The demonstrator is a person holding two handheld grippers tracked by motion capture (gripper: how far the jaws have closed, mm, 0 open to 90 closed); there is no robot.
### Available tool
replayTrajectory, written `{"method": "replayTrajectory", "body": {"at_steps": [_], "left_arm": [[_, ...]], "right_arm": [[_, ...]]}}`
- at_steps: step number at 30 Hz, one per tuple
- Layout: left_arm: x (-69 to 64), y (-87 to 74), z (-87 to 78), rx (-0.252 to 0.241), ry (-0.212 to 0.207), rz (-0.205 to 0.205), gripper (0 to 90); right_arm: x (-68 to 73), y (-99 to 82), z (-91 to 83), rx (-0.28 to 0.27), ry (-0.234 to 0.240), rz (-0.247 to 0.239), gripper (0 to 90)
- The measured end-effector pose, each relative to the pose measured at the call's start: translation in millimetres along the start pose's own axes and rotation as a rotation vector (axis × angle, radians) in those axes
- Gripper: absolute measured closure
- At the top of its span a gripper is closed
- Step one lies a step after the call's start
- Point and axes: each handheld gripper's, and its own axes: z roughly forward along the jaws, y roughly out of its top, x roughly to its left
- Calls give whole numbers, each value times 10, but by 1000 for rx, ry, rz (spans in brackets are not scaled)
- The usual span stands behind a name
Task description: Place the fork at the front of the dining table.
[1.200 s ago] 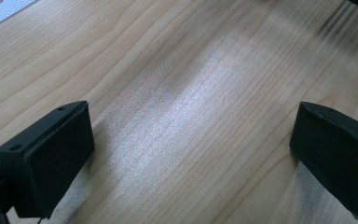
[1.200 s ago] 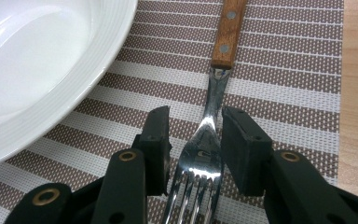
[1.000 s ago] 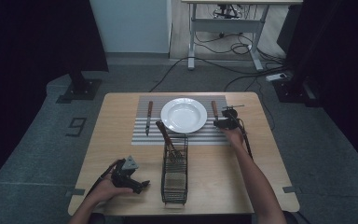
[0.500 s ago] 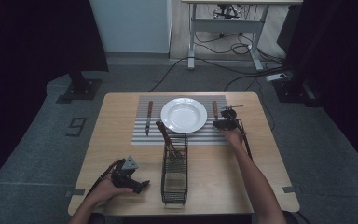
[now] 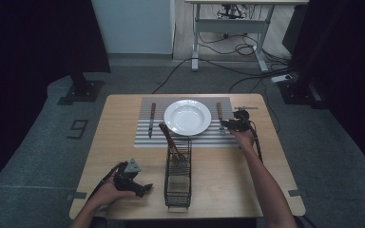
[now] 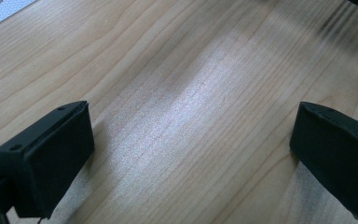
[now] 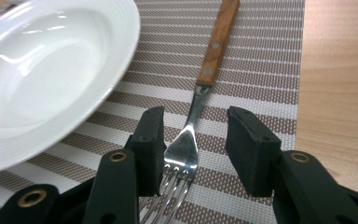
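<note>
wood-handled fork [image 7: 200, 100] flat on striped placemat [image 7: 265, 56]

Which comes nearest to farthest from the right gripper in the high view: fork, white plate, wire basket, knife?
From the right gripper:
1. Fork, on the mat, its head between the open jaws.
2. White plate, just left of the fork.
3. Wire basket, nearer the person, at centre.
4. Knife, beyond the plate's far side.

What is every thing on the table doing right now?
Fork: lying flat on the striped placemat, right of the plate, between the right gripper's jaws.
Right gripper: jaws just opened wider, apart from the fork.
Left gripper: open, nothing between its jaws.
Plate: empty, upright.
Knife: lying flat, left of the plate.
Wire basket: upright, a wooden-handled utensil leaning inside.
</note>
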Motion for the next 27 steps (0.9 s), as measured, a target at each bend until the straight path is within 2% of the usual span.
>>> {"method": "replayTrajectory", "body": {"at_steps": [8,13,16,21,27], "left_arm": [[0,0,0,0,0,0,0],[0,0,0,0,0,0,0],[-1,0,0,0,0,0,0],[-2,0,1,0,1,-1,0],[-2,1,1,0,1,-2,0]], "right_arm": [[128,-9,-183,-26,30,-58,545],[238,-75,-337,-35,63,-106,535],[315,-132,-462,-61,78,-130,518],[461,-269,-684,-87,142,-144,472],[679,-497,-954,-92,220,-206,433]]}}
